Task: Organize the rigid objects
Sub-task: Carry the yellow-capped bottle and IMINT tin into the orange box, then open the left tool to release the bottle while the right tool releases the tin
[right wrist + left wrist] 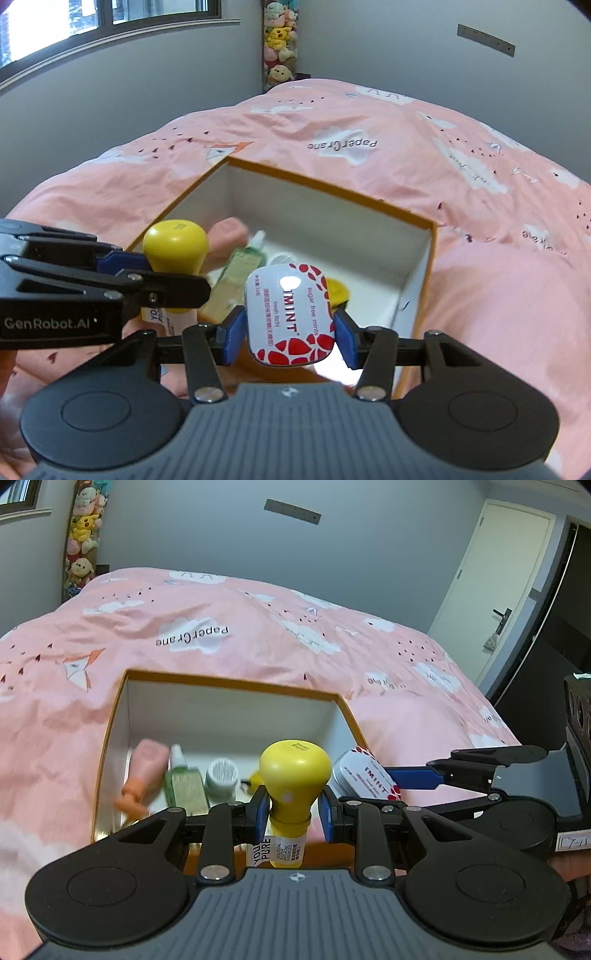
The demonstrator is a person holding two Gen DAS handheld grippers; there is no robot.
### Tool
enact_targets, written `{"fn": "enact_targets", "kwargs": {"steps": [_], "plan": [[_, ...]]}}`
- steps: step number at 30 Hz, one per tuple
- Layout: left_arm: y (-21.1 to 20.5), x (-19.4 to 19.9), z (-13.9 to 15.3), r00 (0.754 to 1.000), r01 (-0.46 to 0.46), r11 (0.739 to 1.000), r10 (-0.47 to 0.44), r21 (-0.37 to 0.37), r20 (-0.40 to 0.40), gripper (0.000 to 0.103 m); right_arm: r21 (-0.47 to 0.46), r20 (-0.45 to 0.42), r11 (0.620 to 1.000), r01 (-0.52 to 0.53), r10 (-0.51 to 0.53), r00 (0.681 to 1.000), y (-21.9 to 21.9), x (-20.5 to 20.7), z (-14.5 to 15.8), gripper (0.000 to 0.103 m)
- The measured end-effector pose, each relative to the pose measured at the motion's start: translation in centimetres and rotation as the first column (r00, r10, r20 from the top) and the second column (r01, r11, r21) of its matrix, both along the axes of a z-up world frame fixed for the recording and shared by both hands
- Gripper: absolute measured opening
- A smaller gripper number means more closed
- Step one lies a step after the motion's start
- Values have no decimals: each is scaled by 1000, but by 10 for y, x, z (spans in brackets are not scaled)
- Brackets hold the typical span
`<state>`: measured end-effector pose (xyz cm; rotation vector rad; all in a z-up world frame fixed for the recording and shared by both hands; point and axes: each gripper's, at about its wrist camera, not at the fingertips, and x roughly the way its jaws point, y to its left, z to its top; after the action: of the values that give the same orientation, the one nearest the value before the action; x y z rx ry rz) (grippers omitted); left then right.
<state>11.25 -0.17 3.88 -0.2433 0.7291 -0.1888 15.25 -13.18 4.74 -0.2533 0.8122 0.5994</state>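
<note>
Both grippers are holding something over the box [122, 709]. One is the left gripper [293, 808]; its blue pads squeeze the neck of a yellow bottle [294, 771] with a big round cap. Beside it, the right gripper [291, 328] pinches a mint tin [291, 314], white with red spots, by its two sides. Under them the box sits open on a bed with a pink blanket [258, 627]. Inside the box lie a pink tube [146, 771], a green bottle [184, 782], a small grey jar [221, 775] and something small and yellow [338, 291].
</note>
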Motion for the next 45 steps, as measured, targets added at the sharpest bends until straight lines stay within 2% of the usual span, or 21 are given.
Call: {"fn": "enact_targets", "kwargs": {"steps": [9,22,32,45], "plan": [[6,59,-24,997,21,999,-22,-26,-71,31,-106,6,994,35,-34,999,4,56,-14,51],[7,124,-68,984,-1,999,-6,-38,-181,31,-297,-28,955,-12,4,1000,37,123,-75,51],[0,149,-93,973,-7,999,-4,-49,-233,31,-378,-37,924,-53,42,998,45,142,-101,51],[-5,160,-105,956,-34,999,37,15,-292,31,-445,-8,892,-74,79,997,54,145,-111,51]]}}
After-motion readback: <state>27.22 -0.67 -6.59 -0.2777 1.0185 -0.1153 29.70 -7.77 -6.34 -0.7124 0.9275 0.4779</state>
